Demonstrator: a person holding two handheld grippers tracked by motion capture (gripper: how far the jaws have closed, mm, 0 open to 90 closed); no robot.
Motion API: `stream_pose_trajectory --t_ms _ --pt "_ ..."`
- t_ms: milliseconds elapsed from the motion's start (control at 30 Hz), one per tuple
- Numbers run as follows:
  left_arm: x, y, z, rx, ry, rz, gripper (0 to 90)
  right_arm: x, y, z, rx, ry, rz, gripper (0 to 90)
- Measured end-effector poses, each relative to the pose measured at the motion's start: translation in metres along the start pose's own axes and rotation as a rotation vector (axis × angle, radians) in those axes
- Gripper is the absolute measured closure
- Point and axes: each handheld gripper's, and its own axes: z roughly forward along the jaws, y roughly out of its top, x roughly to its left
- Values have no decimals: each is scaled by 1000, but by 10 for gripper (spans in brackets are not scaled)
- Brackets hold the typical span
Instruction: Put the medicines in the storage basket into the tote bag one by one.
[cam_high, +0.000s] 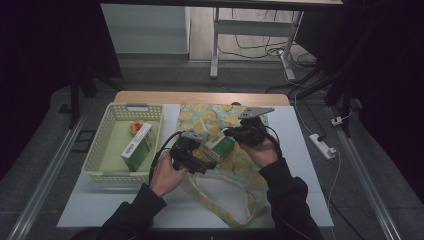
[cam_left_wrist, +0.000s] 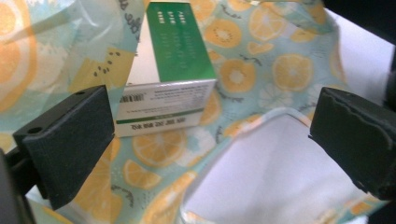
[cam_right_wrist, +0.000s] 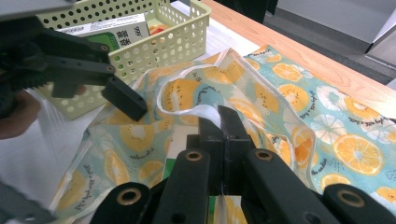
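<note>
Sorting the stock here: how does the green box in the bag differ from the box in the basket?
The green box in the bag lies on the fruit-print bag, in its open mouth, between the two grippers; the box in the basket lies in the pale green basket, away from both. A small orange-and-yellow item lies by the basket's box; none by the bag's. Both are green-and-white cartons.

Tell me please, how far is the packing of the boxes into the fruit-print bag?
One green-and-white box already lies inside the fruit-print bag. The left gripper is open with nothing between its fingers, and the right gripper is shut on the bag's rim, holding the mouth open. Still left: a second box and a small orange item in the basket.
</note>
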Motion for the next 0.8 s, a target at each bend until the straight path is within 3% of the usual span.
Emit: stream_pose_trajectory --t_ms 300,500,600,800 --pt "5 -14 -21 -5 -40 -36 0 0 0 0 -3 0 1 899" --pt "7 -24 -33 -26 -35 -21 0 1 0 0 -1 1 0 899" --pt "7 -26 -39 -21 -13 1 0 1 0 0 1 1 -2 899" --pt "14 -36 -48 -6 31 -9 9 1 0 0 -1 1 -2 899"
